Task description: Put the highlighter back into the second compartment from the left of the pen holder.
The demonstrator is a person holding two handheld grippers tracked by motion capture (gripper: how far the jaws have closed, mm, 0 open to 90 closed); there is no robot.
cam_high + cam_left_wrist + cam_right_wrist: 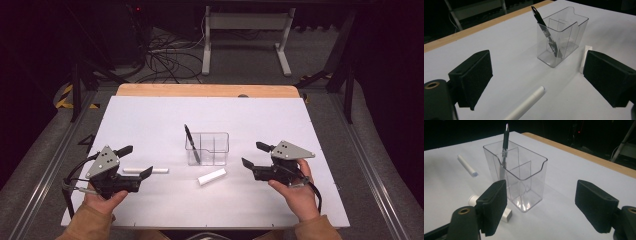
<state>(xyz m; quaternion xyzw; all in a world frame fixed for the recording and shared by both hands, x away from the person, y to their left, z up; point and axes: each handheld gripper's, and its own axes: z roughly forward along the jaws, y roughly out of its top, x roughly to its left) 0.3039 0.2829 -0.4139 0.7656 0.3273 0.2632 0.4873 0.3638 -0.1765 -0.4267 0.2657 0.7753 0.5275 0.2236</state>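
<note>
Clear plastic forms the pen holder that stands upright near the middle of the white counter, divided inside by thin walls into compartments. A black pen leans in its left-hand compartment as the high view shows it, tip down on the floor of the holder and upper end tilted out past the rim toward the far left. Two white pens lie flat on the counter. The long white pen rests to the left of the holder, well apart from it, just beside the left claw; in the left gripper view its rounded end lies on the counter between the two black jaws, with neither jaw touching it. The short white pen lies slantwise just in front of the holder, close to it, between the two claws. The left claw has its jaws spread wide and grips nothing, held low over the counter in the person's left hand. The right claw is likewise spread wide and empty, held in the right hand to the right of the holder and aimed toward it; in the right gripper view the holder stands ahead of the jaws, with the short white pen partly hidden behind the left jaw.
</note>
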